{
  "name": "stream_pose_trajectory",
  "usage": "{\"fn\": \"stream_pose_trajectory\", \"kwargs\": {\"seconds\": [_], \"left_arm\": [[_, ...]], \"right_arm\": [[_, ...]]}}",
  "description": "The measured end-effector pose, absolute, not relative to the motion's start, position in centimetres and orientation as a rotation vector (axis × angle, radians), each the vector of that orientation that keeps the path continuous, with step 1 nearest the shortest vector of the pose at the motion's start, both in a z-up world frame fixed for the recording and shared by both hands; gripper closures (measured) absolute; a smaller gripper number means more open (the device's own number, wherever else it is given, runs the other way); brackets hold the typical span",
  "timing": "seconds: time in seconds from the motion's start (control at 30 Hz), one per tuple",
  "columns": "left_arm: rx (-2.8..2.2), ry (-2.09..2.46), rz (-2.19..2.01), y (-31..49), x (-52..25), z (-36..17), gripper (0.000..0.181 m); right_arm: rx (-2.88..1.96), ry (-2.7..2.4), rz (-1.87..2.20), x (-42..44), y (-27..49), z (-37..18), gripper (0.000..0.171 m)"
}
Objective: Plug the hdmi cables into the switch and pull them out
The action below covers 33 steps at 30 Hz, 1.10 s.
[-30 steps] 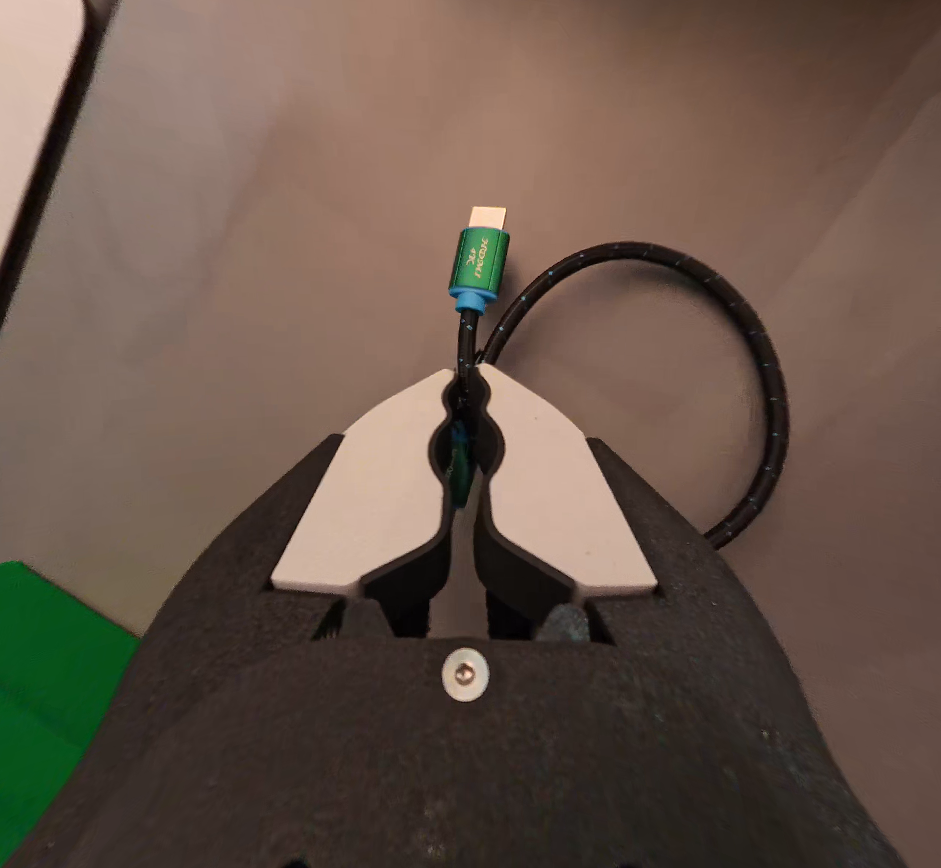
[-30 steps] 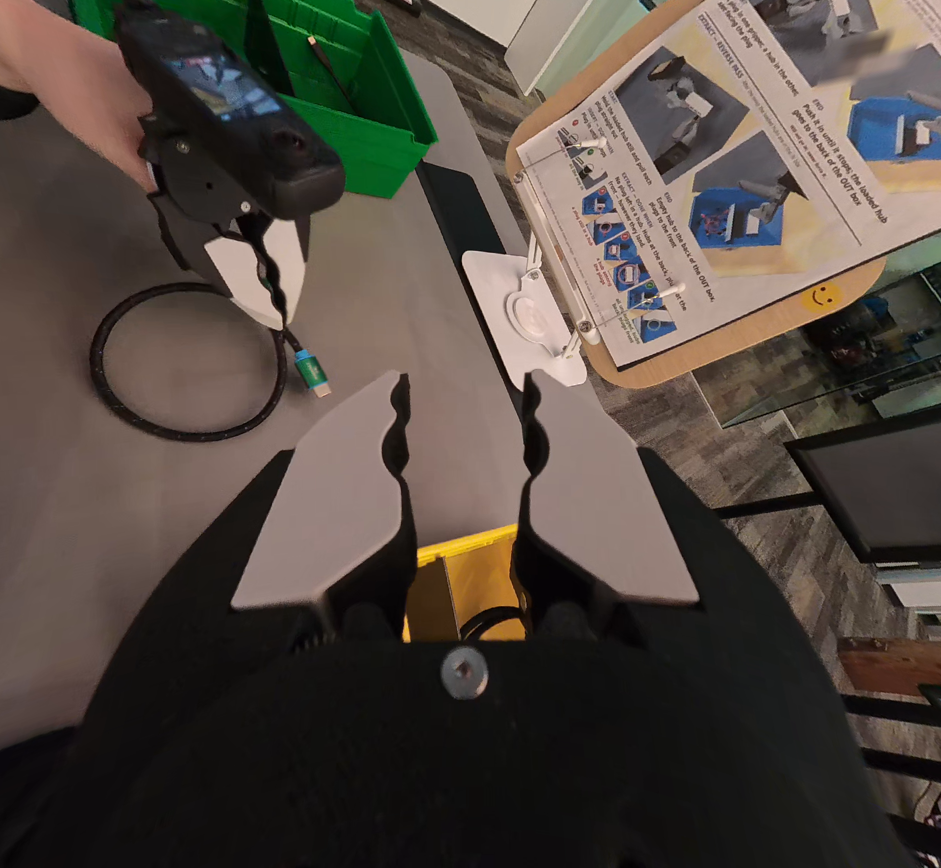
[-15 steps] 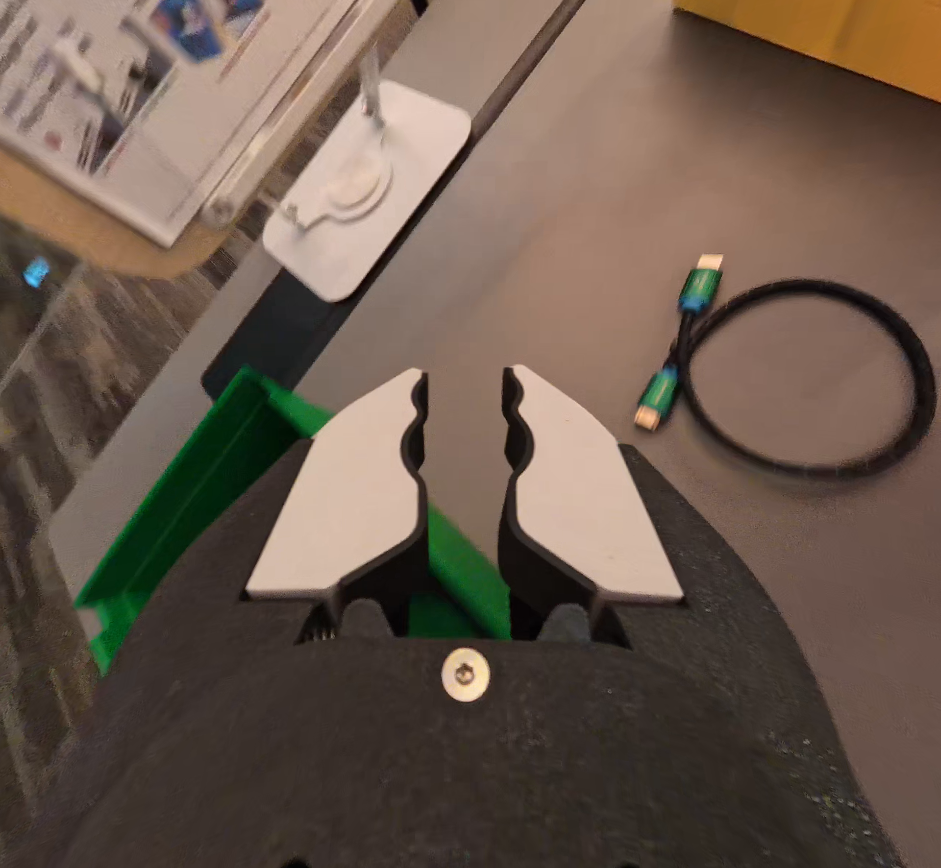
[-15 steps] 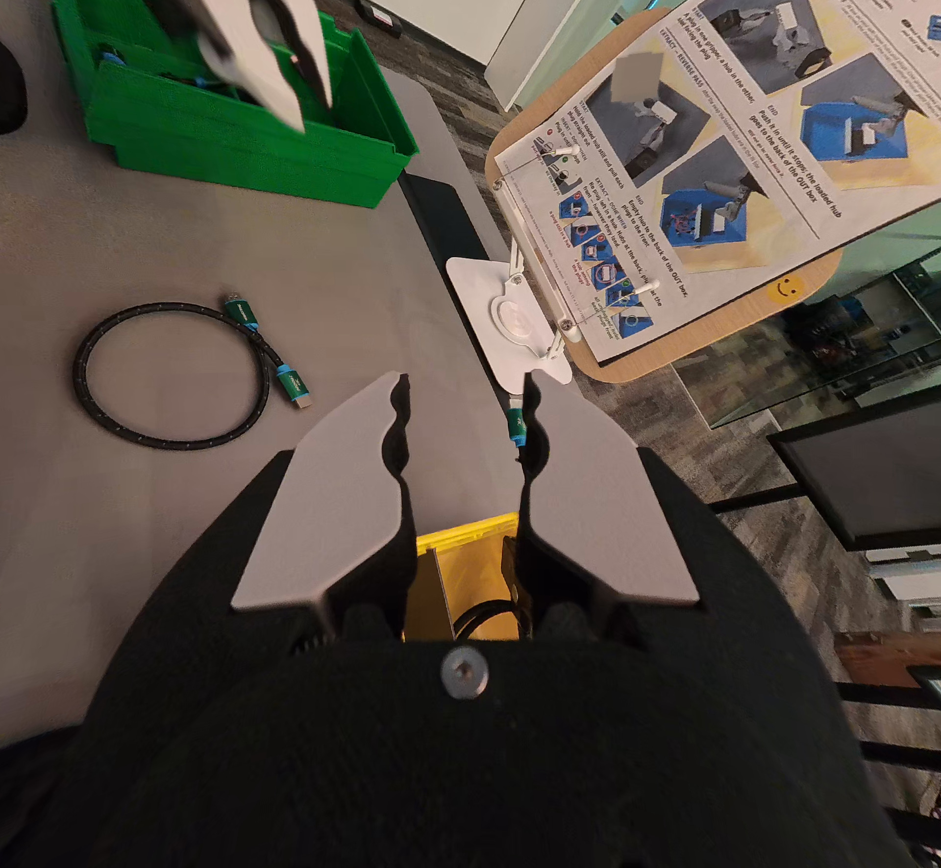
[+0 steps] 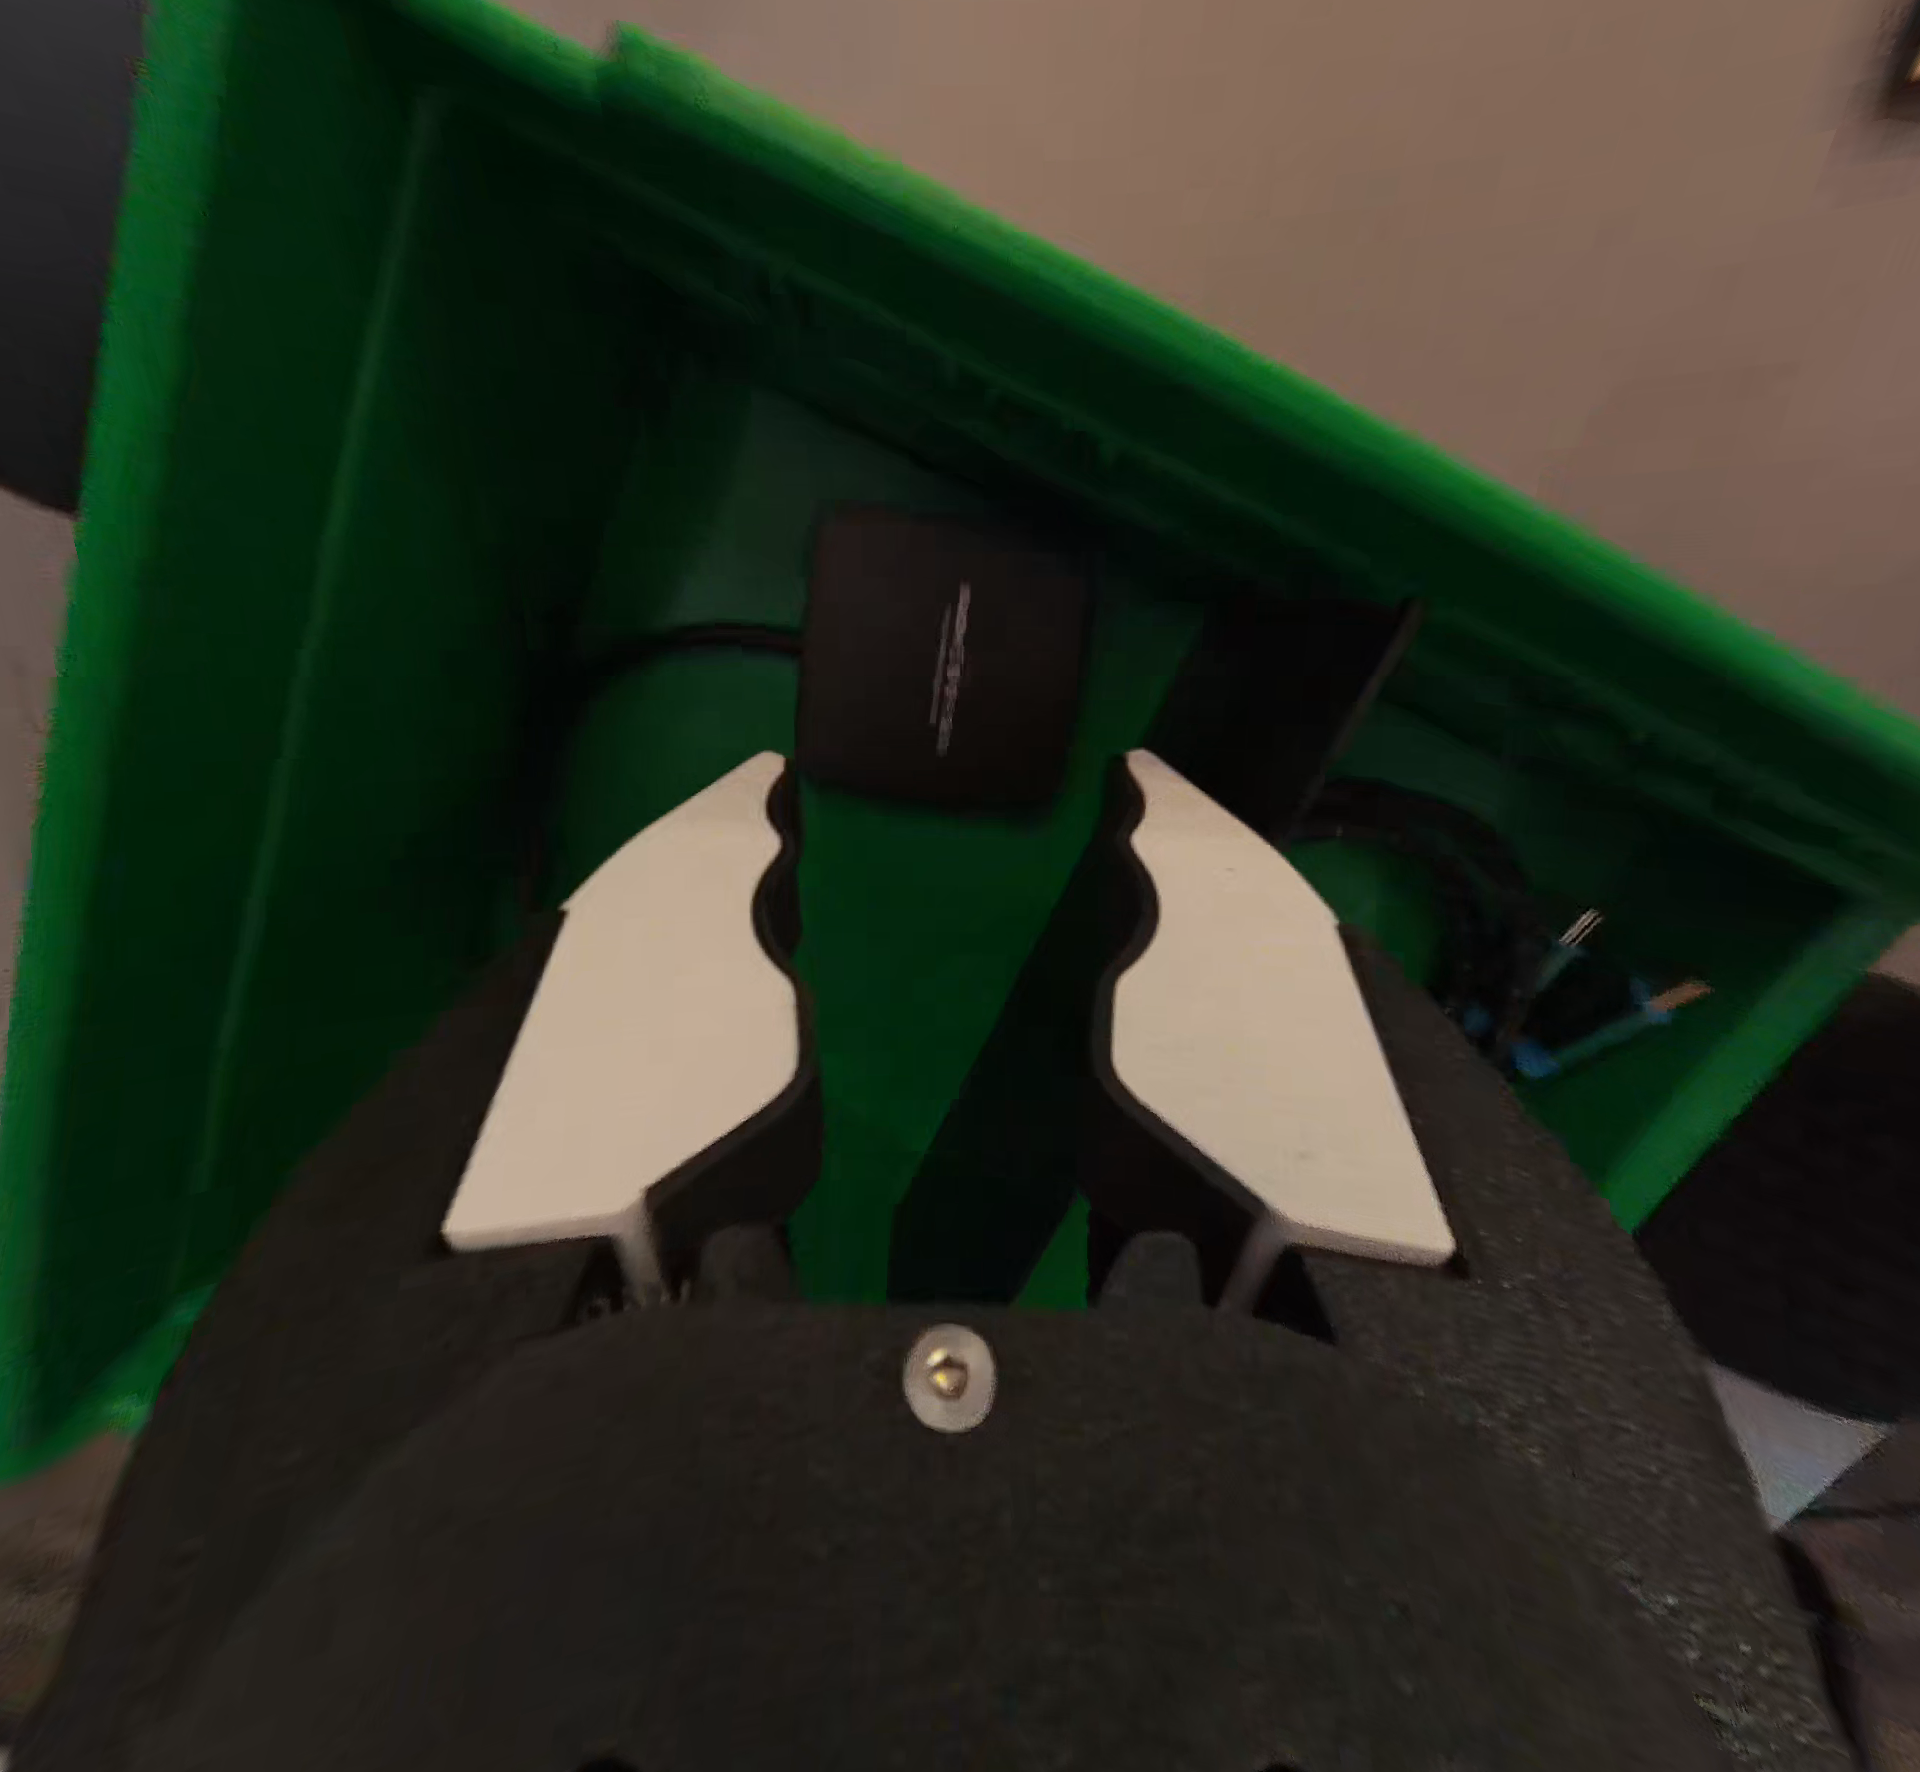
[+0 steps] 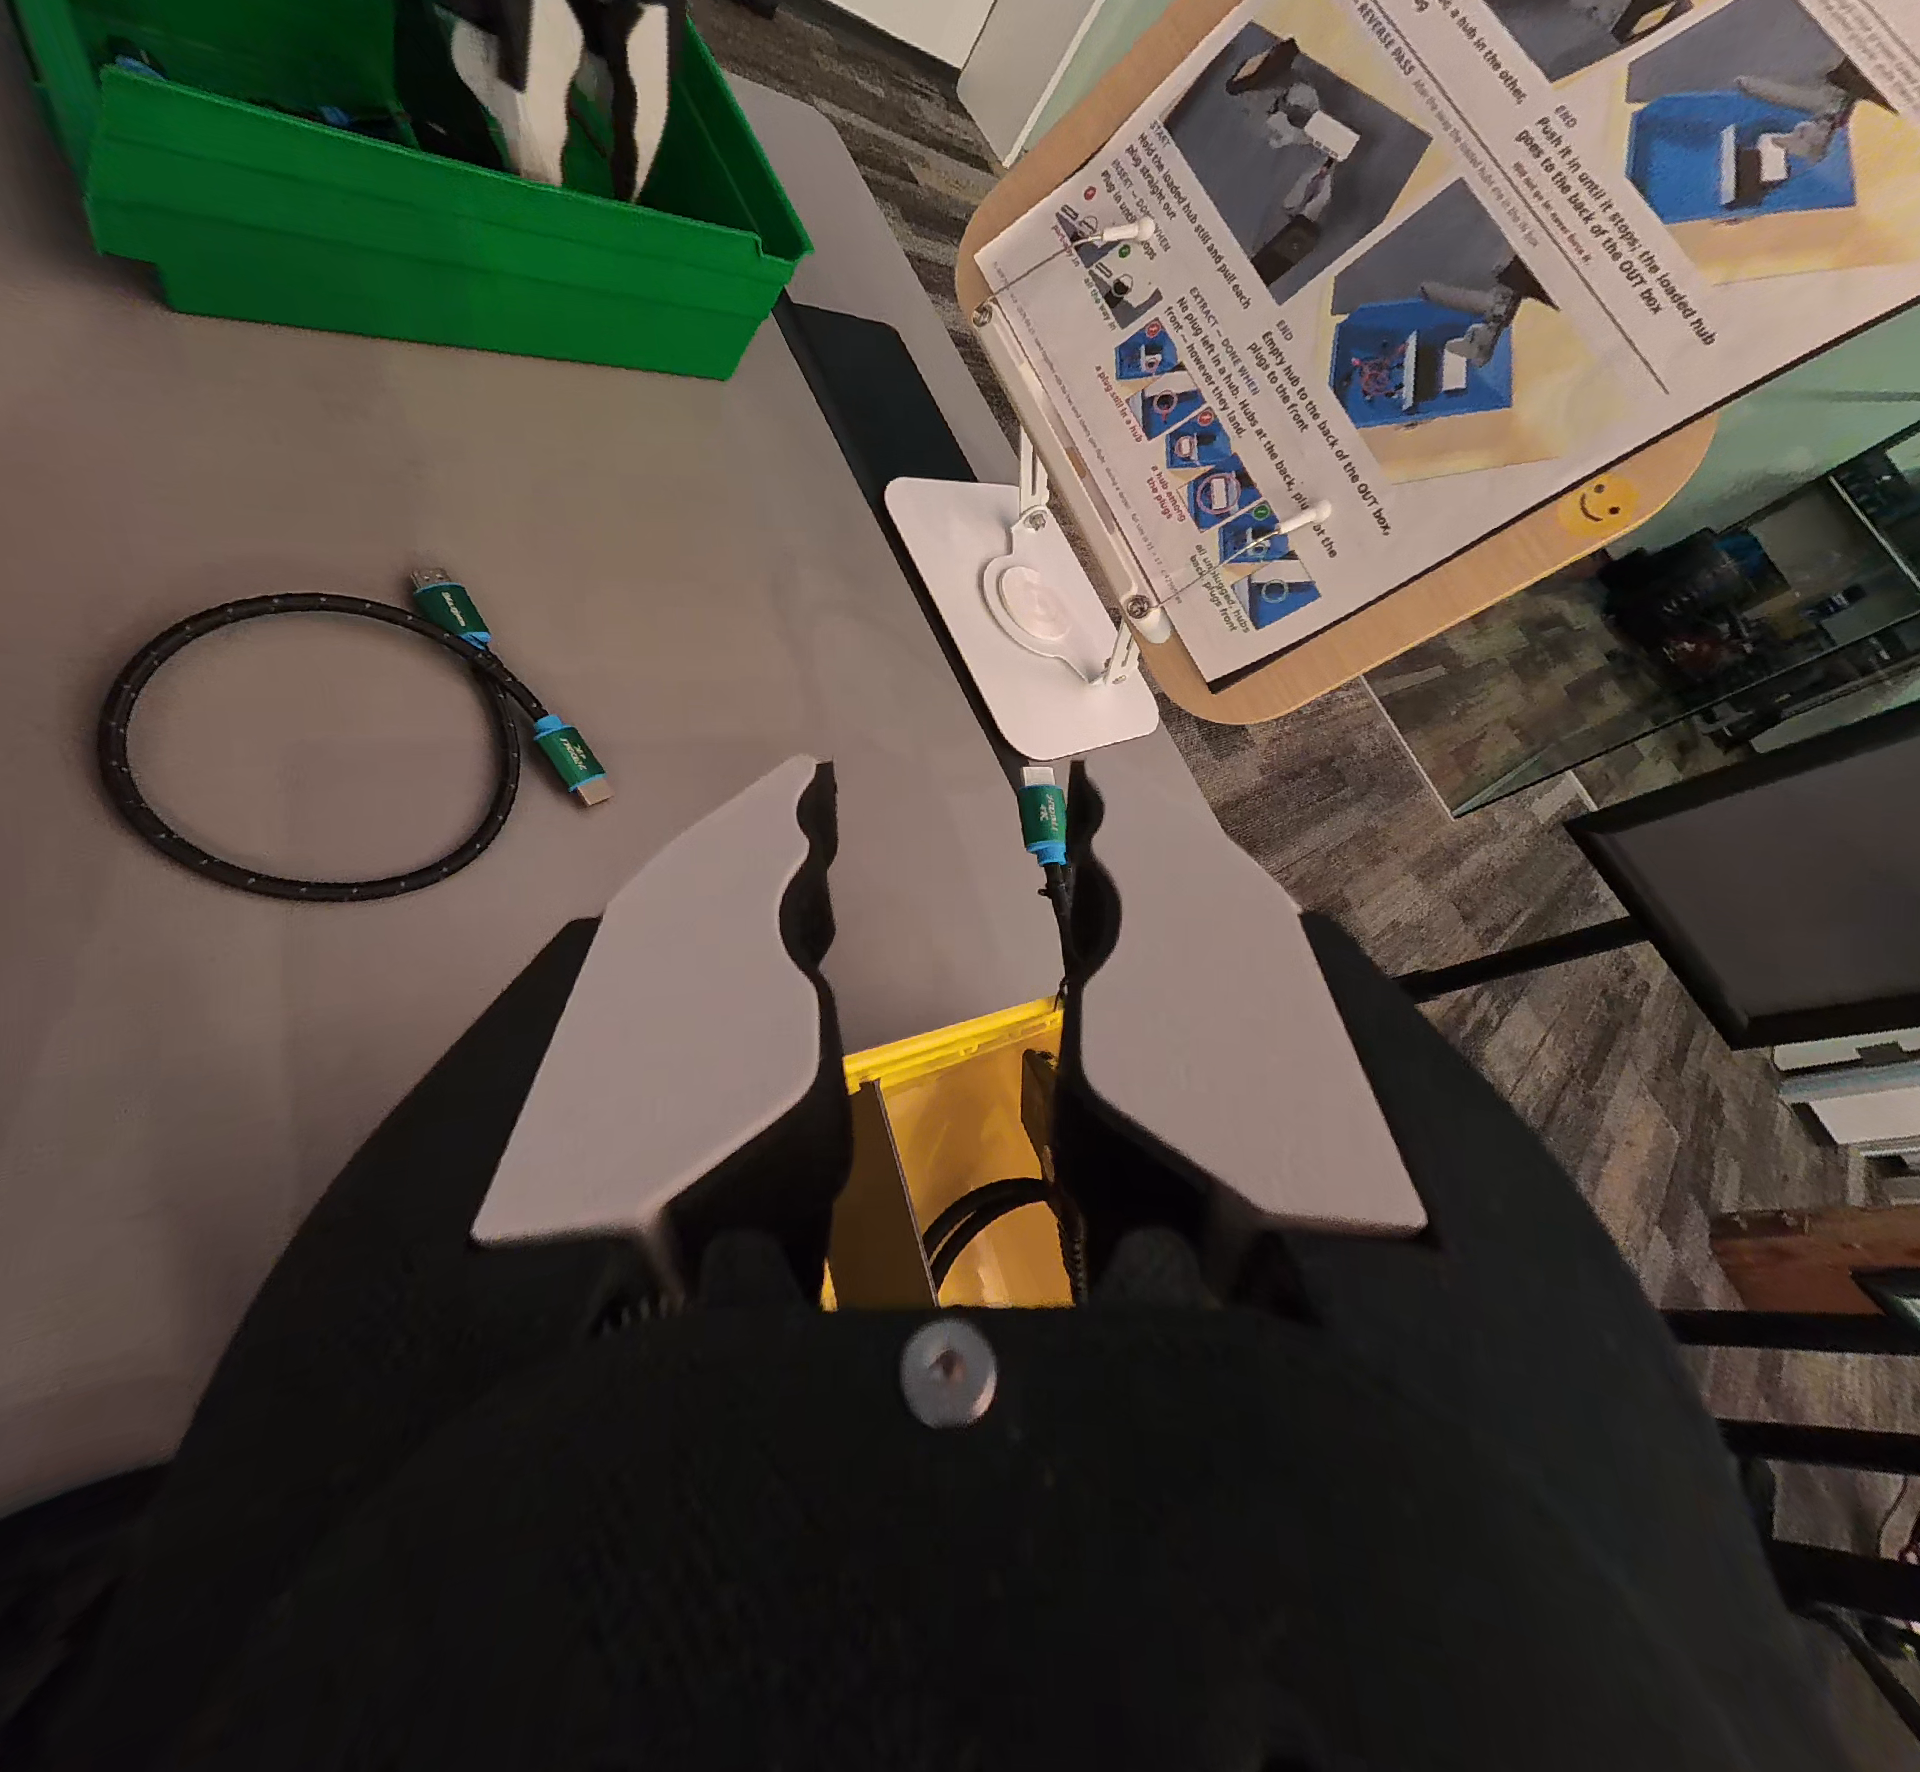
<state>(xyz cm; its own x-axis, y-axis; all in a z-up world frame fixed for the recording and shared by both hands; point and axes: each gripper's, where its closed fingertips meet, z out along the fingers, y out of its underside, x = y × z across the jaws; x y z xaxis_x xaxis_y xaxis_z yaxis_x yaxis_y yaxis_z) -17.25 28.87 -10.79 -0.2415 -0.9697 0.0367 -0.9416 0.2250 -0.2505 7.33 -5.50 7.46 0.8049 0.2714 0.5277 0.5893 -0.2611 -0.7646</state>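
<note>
Soft, even indoor light; the left wrist view smears with motion blur (edges bowing, wide-angle); right view sharper.

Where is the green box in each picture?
Left wrist view: the green box fills most of the picture, and the left tool points down into it, open, at a black switch.
Right wrist view: the box sits at the top left, on the grey table.
Shared landmark: the left tool dipping into the box.
</note>
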Motion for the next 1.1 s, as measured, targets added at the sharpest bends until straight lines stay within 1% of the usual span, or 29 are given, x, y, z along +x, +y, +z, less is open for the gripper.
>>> {"fn": "stream_pose_trajectory", "kwargs": {"seconds": [0.03, 0.07, 0.1, 0.3, 0.43, 0.6, 0.7, 0.73, 0.77, 0.8, 0.83, 0.93, 1.03, 1.07, 1.1], "left_arm": [[-1.863, 2.347, -0.374, 29.0, -16.7, -10.8, 0.124], [-1.865, 2.363, -0.396, 29.1, -16.6, -10.9, 0.128], [-1.866, 2.391, -0.395, 29.3, -16.7, -11.1, 0.129], [-1.788, 2.516, -0.346, 29.3, -17.2, -12.5, 0.127], [-1.642, 2.584, -0.253, 29.7, -17.4, -13.6, 0.135], [-1.663, 2.619, -0.232, 29.5, -17.6, -14.5, 0.126], [-1.682, 2.611, -0.239, 29.5, -17.6, -14.5, 0.126], [-1.681, 2.600, -0.230, 29.7, -17.5, -14.4, 0.129], [-1.677, 2.571, -0.217, 30.1, -17.3, -14.1, 0.140], [-1.668, 2.537, -0.221, 30.4, -17.0, -13.6, 0.158], [-1.666, 2.505, -0.245, 30.6, -16.8, -12.9, 0.181], [-1.725, 2.453, -0.352, 30.5, -16.9, -11.3, 0.181], [-1.744, 2.463, -0.277, 31.0, -17.8, -11.9, 0.180], [-1.751, 2.467, -0.237, 31.2, -18.0, -12.5, 0.164], [-1.774, 2.482, -0.198, 31.2, -18.3, -13.2, 0.143]], "right_arm": [[-1.859, -0.653, -0.348, 7.4, -5.4, 7.3, 0.129], [-1.866, -0.652, -0.346, 7.5, -5.4, 7.2, 0.129], [-1.875, -0.652, -0.346, 7.6, -5.3, 7.0, 0.129], [-1.914, -0.656, -0.353, 7.9, -4.9, 6.2, 0.129], [-1.928, -0.659, -0.354, 8.0, -4.7, 5.9, 0.129], [-1.940, -0.660, -0.358, 8.0, -4.7, 5.7, 0.129], [-1.946, -0.657, -0.360, 8.1, -4.7, 5.6, 0.129], [-1.947, -0.658, -0.360, 8.1, -4.6, 5.5, 0.129], [-1.948, -0.659, -0.363, 8.1, -4.6, 5.5, 0.129], [-1.950, -0.660, -0.364, 8.0, -4.6, 5.5, 0.129], [-1.951, -0.661, -0.364, 8.0, -4.7, 5.5, 0.129], [-1.945, -0.660, -0.366, 8.1, -4.8, 5.6, 0.129], [-1.935, -0.660, -0.359, 8.0, -4.9, 5.8, 0.129], [-1.932, -0.661, -0.361, 7.9, -5.0, 5.9, 0.129], [-1.931, -0.662, -0.359, 7.9, -5.0, 5.9, 0.129]]}}
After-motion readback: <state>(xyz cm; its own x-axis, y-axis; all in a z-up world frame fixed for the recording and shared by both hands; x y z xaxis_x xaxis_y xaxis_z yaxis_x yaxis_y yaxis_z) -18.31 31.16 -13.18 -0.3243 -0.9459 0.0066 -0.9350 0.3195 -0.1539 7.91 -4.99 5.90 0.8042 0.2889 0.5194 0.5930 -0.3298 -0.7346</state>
